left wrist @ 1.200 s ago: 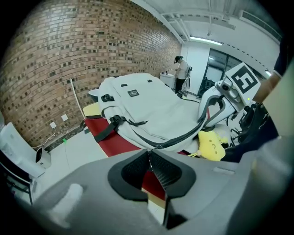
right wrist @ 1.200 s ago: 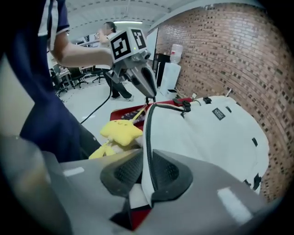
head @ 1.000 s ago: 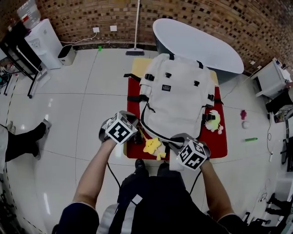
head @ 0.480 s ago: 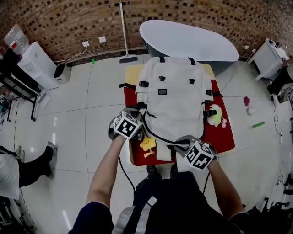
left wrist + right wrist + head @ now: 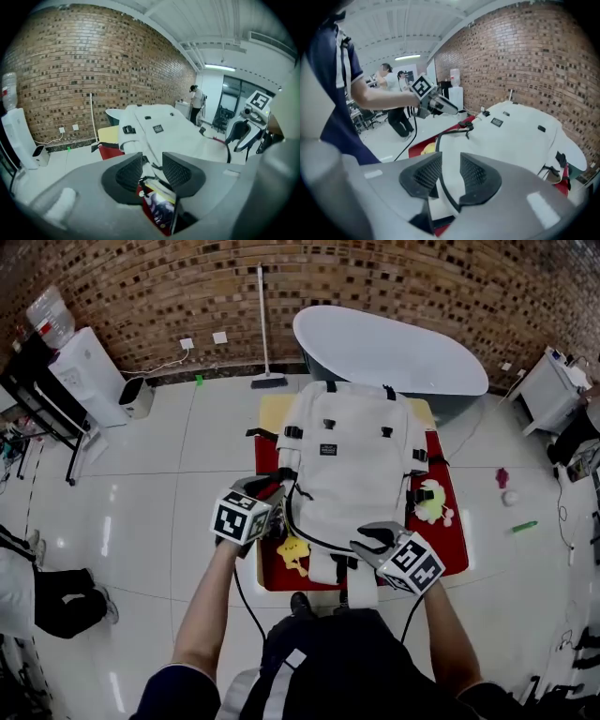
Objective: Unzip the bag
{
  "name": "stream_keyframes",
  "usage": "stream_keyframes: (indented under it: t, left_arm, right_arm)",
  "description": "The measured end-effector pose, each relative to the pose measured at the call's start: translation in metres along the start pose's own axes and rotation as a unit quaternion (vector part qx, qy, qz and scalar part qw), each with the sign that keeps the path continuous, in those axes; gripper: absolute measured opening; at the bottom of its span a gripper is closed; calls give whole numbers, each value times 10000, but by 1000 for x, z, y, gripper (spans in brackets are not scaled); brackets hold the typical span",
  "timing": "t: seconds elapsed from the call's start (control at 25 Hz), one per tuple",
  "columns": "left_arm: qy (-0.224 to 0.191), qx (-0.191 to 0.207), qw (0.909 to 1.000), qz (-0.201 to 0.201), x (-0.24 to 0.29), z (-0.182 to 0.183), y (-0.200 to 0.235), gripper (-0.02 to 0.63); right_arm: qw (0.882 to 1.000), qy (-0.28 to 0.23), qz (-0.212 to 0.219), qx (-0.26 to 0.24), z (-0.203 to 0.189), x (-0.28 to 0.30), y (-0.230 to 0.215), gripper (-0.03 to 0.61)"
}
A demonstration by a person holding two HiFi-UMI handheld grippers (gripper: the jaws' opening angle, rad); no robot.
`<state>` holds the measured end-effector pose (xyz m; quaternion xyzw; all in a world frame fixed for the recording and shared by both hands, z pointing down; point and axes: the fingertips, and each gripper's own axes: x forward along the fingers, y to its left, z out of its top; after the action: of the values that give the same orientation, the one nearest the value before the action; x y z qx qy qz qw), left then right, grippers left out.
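Navy short sleeves [image 5: 171,690]; grey left gripper [image 5: 270,488], right gripper [image 5: 373,540]; black-white marker cubes [image 5: 242,515]

No text is legible; the black label [image 5: 327,449] on the bag [image 5: 352,486] is too small to read.

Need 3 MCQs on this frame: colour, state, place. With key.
1. The backpack is: A white, B black, C red.
2. The left claw has its jaws: A shut empty, B apart, C clamped on the backpack.
3. The yellow toy lies: A on the backpack, B in the left claw, C on the red mat.
1A: its fabric is white. 2B: the pads, just opened, show a gap and grip nothing. 3C: it rests on the mat beside the backpack.
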<state>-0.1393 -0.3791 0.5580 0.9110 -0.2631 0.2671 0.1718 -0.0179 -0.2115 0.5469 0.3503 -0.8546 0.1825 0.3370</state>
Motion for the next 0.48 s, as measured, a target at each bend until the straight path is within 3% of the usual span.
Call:
stream_keyframes:
  t: [0.12, 0.16, 0.28, 0.48]
  left_arm:
    - [-724, -383, 9964, -227, -22, 36, -36, 127]
    - [-928, -444, 9943, -285, -30, 45, -48, 92]
    - [-1383, -455, 9889, -287, -48, 67, -78, 44]
    - [-2039, -356, 9780, -273, -69, 102, -114, 2]
  right_arm:
    - [9933, -1076, -198, 367, 42, -29, -24, 24]
    - [9876, -1473, -177, 514, 58, -37, -28, 6]
    - [9682, -2398, -50, 718, 98, -59, -34, 6]
    - [9456, -3193, -214, 588, 137, -83, -42, 6]
